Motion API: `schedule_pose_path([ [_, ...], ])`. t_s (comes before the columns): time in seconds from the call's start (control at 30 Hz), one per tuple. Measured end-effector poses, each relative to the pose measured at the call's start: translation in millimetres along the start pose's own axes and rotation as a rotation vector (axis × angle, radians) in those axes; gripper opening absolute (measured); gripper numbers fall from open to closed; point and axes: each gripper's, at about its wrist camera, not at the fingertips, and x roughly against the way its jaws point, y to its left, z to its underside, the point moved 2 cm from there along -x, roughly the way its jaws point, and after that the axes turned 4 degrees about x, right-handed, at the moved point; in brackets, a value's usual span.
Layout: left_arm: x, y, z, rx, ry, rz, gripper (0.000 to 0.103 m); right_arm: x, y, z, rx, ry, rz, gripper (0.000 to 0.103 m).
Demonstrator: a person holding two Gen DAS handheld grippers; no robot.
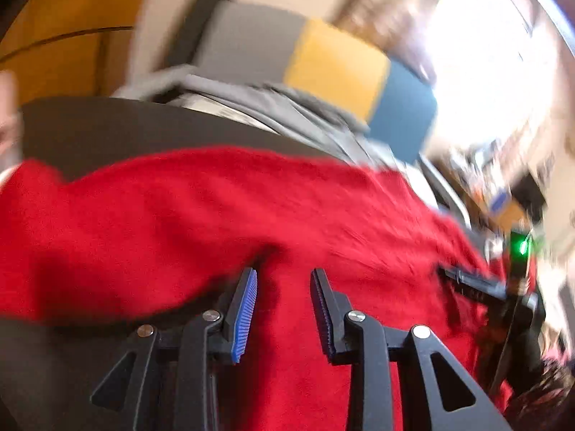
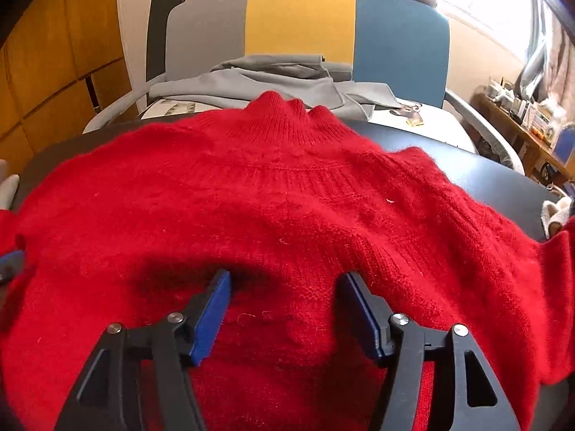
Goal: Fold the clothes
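A: Item one, far left: left gripper (image 1: 284, 276). Condition?
B: Jaws part-way apart, blue pads (image 1: 246, 309) bare, nothing pinched between them. It hangs over the red sweater (image 2: 280, 194); its view is blurred.
A: Item two, the red sweater. Location?
B: Spread flat on the dark worktop (image 2: 485, 168), ribbed collar (image 2: 287, 115) at the far edge, body running toward the cameras. One sleeve drops off the worktop's right edge, and the knit spills past the left edge too.
A: Item three: right gripper (image 2: 285, 280).
B: Released. Jaws stand wide, red knit beneath and between them, pads not pressing on it. In the left wrist view it shows at the right, over the sweater's side.
A: Background stock?
B: Grey garment (image 2: 273, 79) crumpled beyond the collar on a chair seat; chair back (image 2: 302, 18) in grey, yellow and blue panels. Cluttered shelf (image 2: 524, 118) at far right, beneath a bright window.
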Motion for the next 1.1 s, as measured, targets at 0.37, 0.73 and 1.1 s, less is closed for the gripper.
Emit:
schedule_pose_path([
  [0.37, 116.2, 202.0, -2.6, 0.363, -0.118, -0.405, 0.039, 5.1, -2.2, 0.4, -0.006, -0.004, -0.002, 0.068],
  [0.73, 94.0, 224.3, 5.7, 0.564, -0.142, -0.169, 0.047, 4.3, -2.6, 1.0, -0.011, -0.007, -0.004, 0.068],
  [1.1, 111.4, 166.4, -37.1, 0.343, -0.217, -0.186, 0.006, 4.9, -2.2, 1.2, -0.01, -0.008, 0.008, 0.07],
])
